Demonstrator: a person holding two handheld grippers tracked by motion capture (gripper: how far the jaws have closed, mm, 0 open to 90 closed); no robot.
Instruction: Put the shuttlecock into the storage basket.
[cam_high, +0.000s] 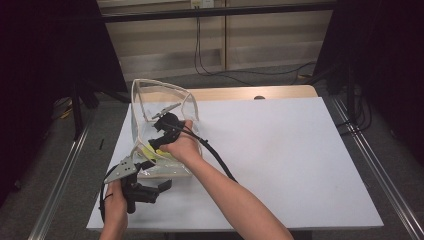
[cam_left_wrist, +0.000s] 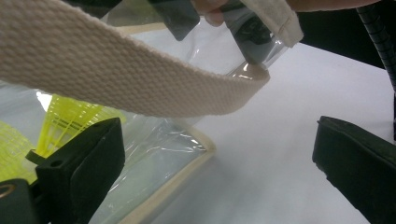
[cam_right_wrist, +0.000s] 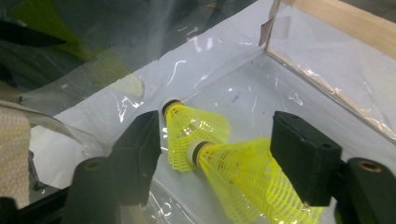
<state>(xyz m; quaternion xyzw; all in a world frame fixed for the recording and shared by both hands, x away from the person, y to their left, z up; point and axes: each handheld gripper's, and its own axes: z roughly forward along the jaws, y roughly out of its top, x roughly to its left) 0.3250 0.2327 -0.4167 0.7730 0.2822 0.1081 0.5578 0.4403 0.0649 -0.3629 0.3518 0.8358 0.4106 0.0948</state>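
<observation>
Yellow mesh shuttlecocks (cam_right_wrist: 219, 154), clear cream-trimmed bag (cam_high: 187, 102)

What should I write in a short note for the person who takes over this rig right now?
Right gripper: inside the clear bag, jaws open, two yellow shuttlecocks lying between them, not pressed.
Left gripper: open, beside the bag's near edge on the white table, under the beige strap; it holds nothing.
Done: both shuttlecocks lie on the bag's bottom.
Left: probably take the right gripper out of the bag.
</observation>
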